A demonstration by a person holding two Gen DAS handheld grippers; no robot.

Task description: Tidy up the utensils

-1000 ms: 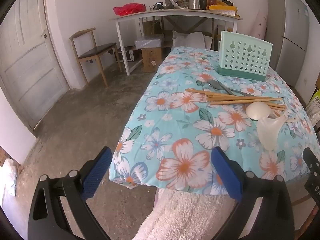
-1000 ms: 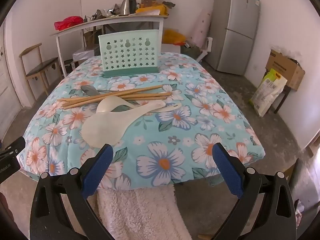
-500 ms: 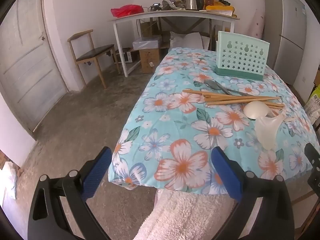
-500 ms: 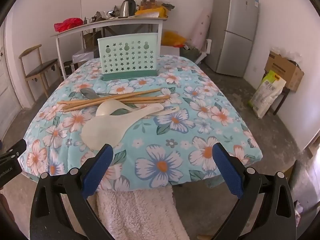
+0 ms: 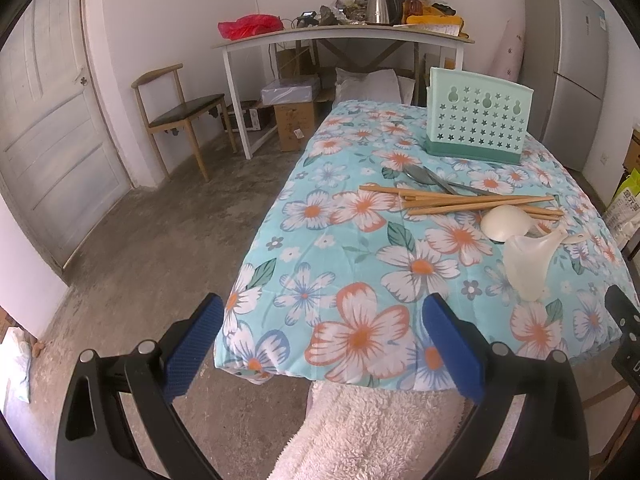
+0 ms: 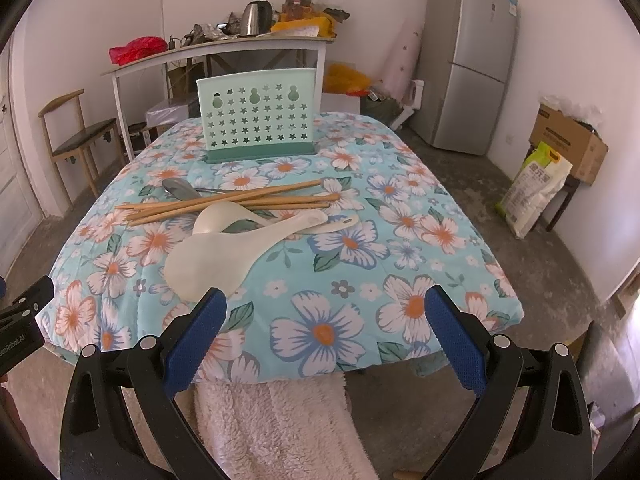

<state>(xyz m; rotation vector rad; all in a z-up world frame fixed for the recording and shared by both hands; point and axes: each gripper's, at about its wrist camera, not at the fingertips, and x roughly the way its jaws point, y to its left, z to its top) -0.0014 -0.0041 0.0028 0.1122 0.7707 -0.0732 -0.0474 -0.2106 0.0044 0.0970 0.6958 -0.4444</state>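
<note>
Both grippers, left (image 5: 320,344) and right (image 6: 325,342), stay wide and empty, backed slightly from the table's near edge; chopsticks (image 6: 228,202) and rice paddle (image 6: 224,252) untouched, sorting not started.

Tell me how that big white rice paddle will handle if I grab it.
The rice paddle looks like thin plastic, so probably light and stiff. Its smooth surface may slip between pads. Its handle crosses the white spoon, so lifting might nudge it.

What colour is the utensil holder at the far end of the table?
Mint green with a darker teal base, star cutouts; the utensil holder shows best in the right wrist view.
</note>
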